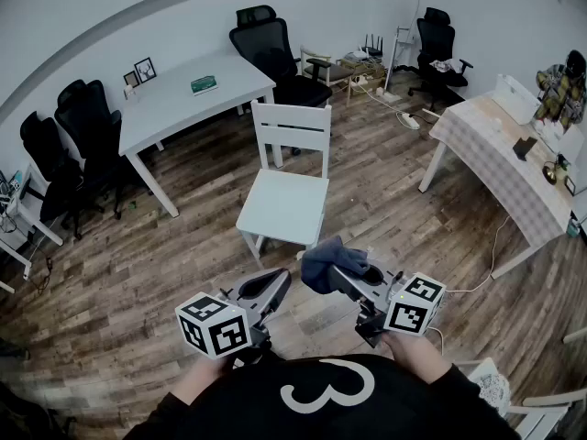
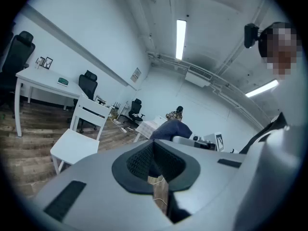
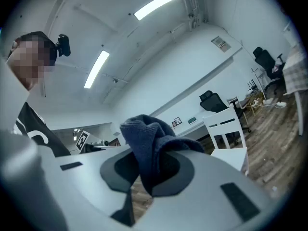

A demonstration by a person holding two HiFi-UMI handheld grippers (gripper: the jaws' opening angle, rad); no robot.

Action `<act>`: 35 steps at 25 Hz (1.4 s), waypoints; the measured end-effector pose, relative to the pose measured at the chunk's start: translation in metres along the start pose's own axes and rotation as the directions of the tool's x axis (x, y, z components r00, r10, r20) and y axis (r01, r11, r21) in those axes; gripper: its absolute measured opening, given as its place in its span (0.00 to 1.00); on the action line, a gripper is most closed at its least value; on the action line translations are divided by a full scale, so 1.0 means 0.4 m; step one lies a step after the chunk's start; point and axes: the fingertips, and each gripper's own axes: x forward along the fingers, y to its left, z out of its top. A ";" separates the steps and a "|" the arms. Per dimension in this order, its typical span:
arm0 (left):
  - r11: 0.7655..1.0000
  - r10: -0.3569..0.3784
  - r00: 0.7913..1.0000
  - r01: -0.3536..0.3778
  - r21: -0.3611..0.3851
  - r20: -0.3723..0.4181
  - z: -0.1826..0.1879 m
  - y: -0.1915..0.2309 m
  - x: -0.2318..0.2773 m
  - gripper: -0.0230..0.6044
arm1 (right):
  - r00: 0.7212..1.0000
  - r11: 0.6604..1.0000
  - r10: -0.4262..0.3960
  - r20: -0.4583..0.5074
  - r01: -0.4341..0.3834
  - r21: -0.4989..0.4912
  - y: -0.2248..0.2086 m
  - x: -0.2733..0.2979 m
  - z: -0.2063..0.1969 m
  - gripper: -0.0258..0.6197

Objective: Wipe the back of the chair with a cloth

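A white wooden chair (image 1: 286,177) stands on the wood floor ahead of me, its slatted back (image 1: 292,126) on the far side. My right gripper (image 1: 343,279) is shut on a dark blue cloth (image 1: 330,259), which bunches up above the jaws, a little short of the seat's front edge. The cloth (image 3: 153,146) fills the middle of the right gripper view, with the chair (image 3: 230,134) beyond it at the right. My left gripper (image 1: 273,288) is held beside the right one, shut with nothing in it. In the left gripper view the chair (image 2: 79,129) sits at the left and the cloth (image 2: 171,129) just past the jaws.
A white desk (image 1: 183,94) stands behind the chair at the left, with black office chairs (image 1: 273,51) round it. A table with a checked cover (image 1: 500,154) is at the right. A power strip and cables (image 1: 408,120) lie on the floor. Another white chair (image 1: 550,411) is at my lower right.
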 end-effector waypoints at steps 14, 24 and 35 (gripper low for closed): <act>1.000 0.009 1.000 -0.009 -0.012 0.023 0.036 0.084 0.023 0.06 | 1.000 1.000 0.004 -0.003 -0.004 0.023 -0.059 0.067 0.009 0.11; 0.998 -0.004 1.000 0.004 -0.057 0.010 0.107 0.338 0.117 0.06 | 0.999 0.997 -0.035 -0.014 0.036 0.061 -0.250 0.273 0.018 0.11; 0.993 -0.018 0.998 0.010 -0.114 -0.063 0.330 0.809 0.223 0.06 | 0.994 0.987 -0.102 -0.046 0.107 0.123 -0.504 0.729 0.085 0.11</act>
